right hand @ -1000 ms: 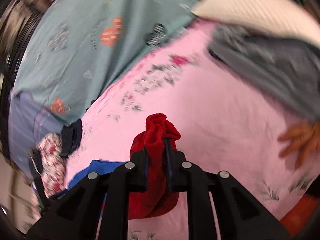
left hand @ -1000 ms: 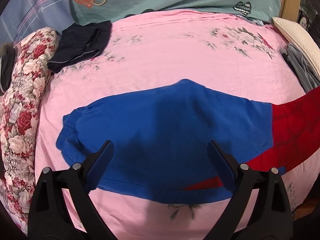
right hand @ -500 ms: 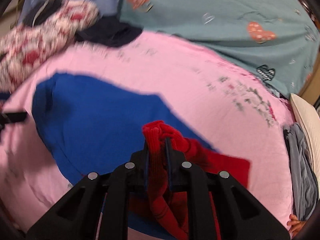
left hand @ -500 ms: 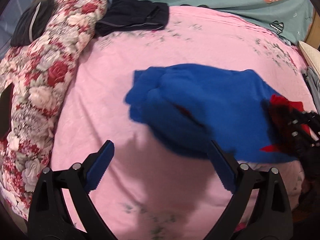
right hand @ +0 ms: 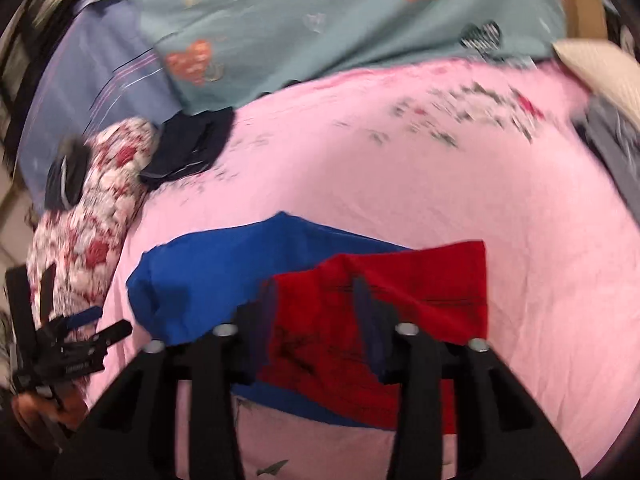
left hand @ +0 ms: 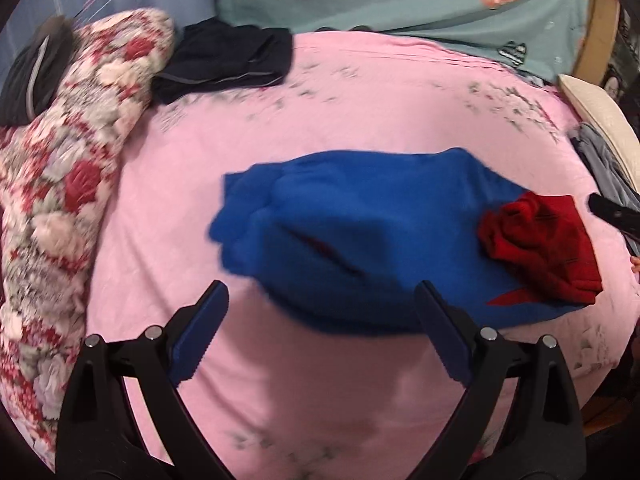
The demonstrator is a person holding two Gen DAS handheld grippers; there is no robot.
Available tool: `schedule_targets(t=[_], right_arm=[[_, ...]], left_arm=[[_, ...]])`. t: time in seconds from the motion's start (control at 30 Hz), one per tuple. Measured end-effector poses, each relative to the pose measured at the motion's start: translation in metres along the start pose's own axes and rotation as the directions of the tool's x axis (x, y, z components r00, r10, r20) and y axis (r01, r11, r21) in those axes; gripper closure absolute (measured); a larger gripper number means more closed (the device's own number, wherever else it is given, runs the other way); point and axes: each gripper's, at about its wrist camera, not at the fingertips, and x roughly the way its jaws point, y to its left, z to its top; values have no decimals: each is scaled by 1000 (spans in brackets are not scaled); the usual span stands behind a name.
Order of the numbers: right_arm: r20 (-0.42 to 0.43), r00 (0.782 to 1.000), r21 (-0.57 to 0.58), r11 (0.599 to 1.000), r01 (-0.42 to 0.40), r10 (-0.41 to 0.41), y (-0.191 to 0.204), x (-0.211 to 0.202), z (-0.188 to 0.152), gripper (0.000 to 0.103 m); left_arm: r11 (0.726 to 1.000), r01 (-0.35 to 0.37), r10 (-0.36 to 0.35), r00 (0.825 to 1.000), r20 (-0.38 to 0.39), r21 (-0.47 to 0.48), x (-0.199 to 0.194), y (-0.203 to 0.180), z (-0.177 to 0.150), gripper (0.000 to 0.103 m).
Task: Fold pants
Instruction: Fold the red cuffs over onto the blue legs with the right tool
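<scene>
Looking from the near edge of the bed outward: the right gripper [right hand: 316, 320] fills the lower centre of its own view, its jaws standing narrowly apart over the red leg end [right hand: 400, 300] of the pants [left hand: 360, 240]. They have just been opening; red cloth lies between and beneath them, and the pads no longer appear to press on it. The left gripper [left hand: 320, 328] hangs at the bottom of its view with jaws wide and empty, above bare pink sheet [left hand: 320, 400] just short of the blue seat.

Mid-frame in the left view, the pants lie across the bed, blue body at centre, the red end heaped in a loose bunch at right rather than lying flat.

Judged risks:
- The red end may stay crumpled, because it sits bunched and not spread; the fold would then be lumpy and uneven.
- A pad could snag the red cloth as the right gripper lifts away, dragging the fold open.
- The blue left edge looks rumpled; pressing a further fold over it would lock creases in.

Farther off, in the upper left of the left view, a dark folded garment [left hand: 224, 58] rests beside the floral quilt [left hand: 68, 168], well apart from the pants. Grey clothing [left hand: 604, 160] lies at the right edge.
</scene>
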Motion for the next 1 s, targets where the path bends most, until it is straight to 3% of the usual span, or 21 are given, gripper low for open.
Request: schedule_targets(t=[0.17,0.27,0.33,0.43,0.47,0.57,0.73,0.83,0.93,1.0], right_arm=[[-62,997,-20,998,-53,52,4,37,-4,78],[-205,978,-132,991,-4,-23,16,80,-36,78],[-167,984,-216,976,27,-64,24,77,-42,78],[-120,991,-196,980,37,-61,34,50,-25,76],[-70,997,-197,980,29,-43,41,36,-18,71],[-32,999,-266,963,-37,29,74,20,-11,49],[-52,991,-491,861,-131,122,164,30,-27,46],[-110,981,-547,814,-194,159,208,50,-37,46],[-159,979,-564,802,-196,127,232,71,-44,45],[-182,978,-569,800,-189,102,233,77,-53,45]], left_arm=[[1000,25,-25,999,-21,12,8,-23,9,8],[1000,-13,14,1000,-28,22,9,-17,7,8],[999,-40,40,999,-34,11,8,-4,5,8],[995,-94,94,995,-24,-37,2,27,4,8],[993,-107,106,994,-27,-56,2,37,3,8],[977,-147,141,989,-49,-153,3,77,0,8],[938,-196,192,980,-43,-286,-10,135,-8,8],[928,-151,147,988,-37,-342,-11,157,-10,8],[937,-18,-4,998,-63,-348,7,163,-4,8],[937,75,-105,992,-73,-340,19,157,3,8]])
